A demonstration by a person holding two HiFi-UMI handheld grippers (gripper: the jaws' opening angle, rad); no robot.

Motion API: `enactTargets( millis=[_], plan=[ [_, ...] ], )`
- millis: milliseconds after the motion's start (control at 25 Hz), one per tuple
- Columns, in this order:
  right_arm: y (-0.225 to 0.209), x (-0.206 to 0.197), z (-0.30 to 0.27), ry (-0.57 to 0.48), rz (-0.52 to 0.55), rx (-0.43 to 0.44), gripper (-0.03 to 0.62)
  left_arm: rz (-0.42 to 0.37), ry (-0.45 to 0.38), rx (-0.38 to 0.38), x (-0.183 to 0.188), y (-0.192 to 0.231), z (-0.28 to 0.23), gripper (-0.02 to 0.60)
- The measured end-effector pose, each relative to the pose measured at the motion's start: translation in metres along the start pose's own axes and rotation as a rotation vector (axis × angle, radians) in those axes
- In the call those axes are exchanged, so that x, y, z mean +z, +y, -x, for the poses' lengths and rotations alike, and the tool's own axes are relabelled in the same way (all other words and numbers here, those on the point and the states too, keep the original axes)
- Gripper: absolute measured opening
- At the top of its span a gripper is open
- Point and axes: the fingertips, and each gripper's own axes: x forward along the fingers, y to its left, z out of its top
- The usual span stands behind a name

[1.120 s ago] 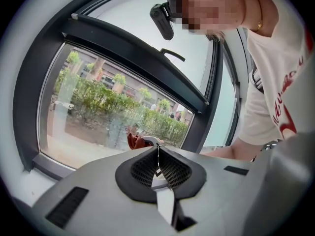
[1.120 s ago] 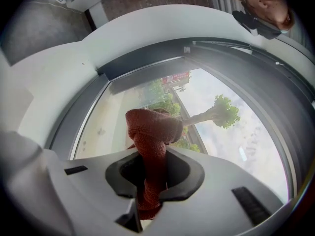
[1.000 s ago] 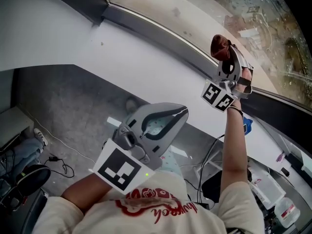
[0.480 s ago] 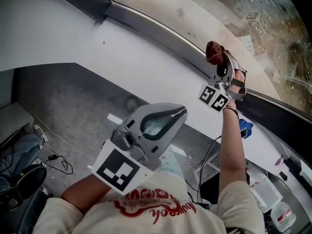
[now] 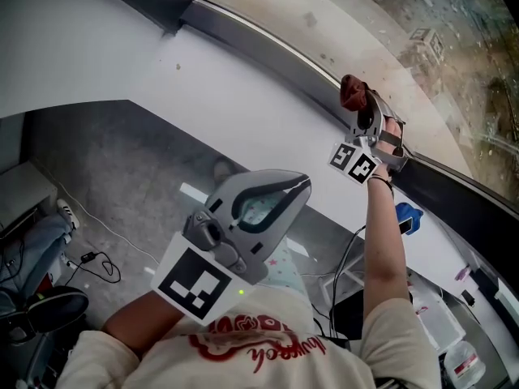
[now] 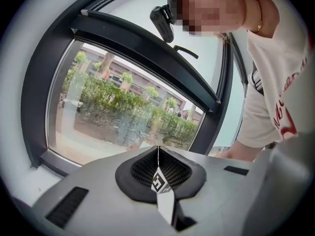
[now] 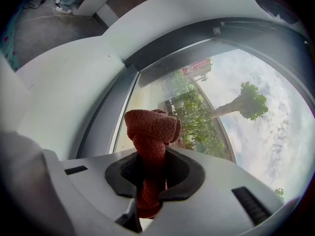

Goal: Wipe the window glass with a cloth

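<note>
Holds a rust-red cloth (image 7: 150,129) in the right gripper (image 7: 152,156), jaws clamped tight on its lower part, bunched-up top poking out past the tips. Reaches that arm way up, so in the head view the right gripper (image 5: 361,112) sits right by the dark window frame (image 5: 268,43). Puts the cloth (image 5: 352,91) about level with the bottom edge of the window glass (image 5: 389,23). Can't tell whether the cloth actually touches the pane or just hangs close to it, tbh. Looks out, in the right gripper view, through the glass (image 7: 206,97) at trees and sky, with the cloth in front of the pane's lower left part near the frame.

Holds the left gripper (image 5: 302,185) low and close to the chest, well apart from the window. Has those jaws pressed together with nothing between them. Shows plainly in the left gripper view as just a thin seam down the middle of the left gripper (image 6: 158,154), with the window and a hedge outside beyond it.

Wears a white shirt (image 5: 259,343) with red print. Stands over a grey floor (image 5: 122,160) with some cables (image 5: 93,262) lying on it off to the left. Also has a small blue thing (image 5: 405,215) just beside the raised forearm, too small to identify.
</note>
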Motion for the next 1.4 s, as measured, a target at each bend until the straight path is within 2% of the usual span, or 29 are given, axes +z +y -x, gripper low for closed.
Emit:
enactTargets(
  millis=[440, 1000, 1400],
  plan=[
    [0.054, -0.011, -0.027, 0.049, 0.012, 0.093, 0.071, 0.035, -0.001, 0.04, -0.01, 0.018, -0.004, 0.021],
    [0.115, -0.023, -0.06, 0.174, -0.072, 0.237, 0.071, 0.082, -0.016, 0.116, -0.014, 0.039, -0.004, 0.021],
    [0.127, -0.026, -0.067, 0.184, -0.074, 0.233, 0.069, 0.09, -0.013, 0.146, -0.015, 0.044, 0.001, 0.021]
  ],
)
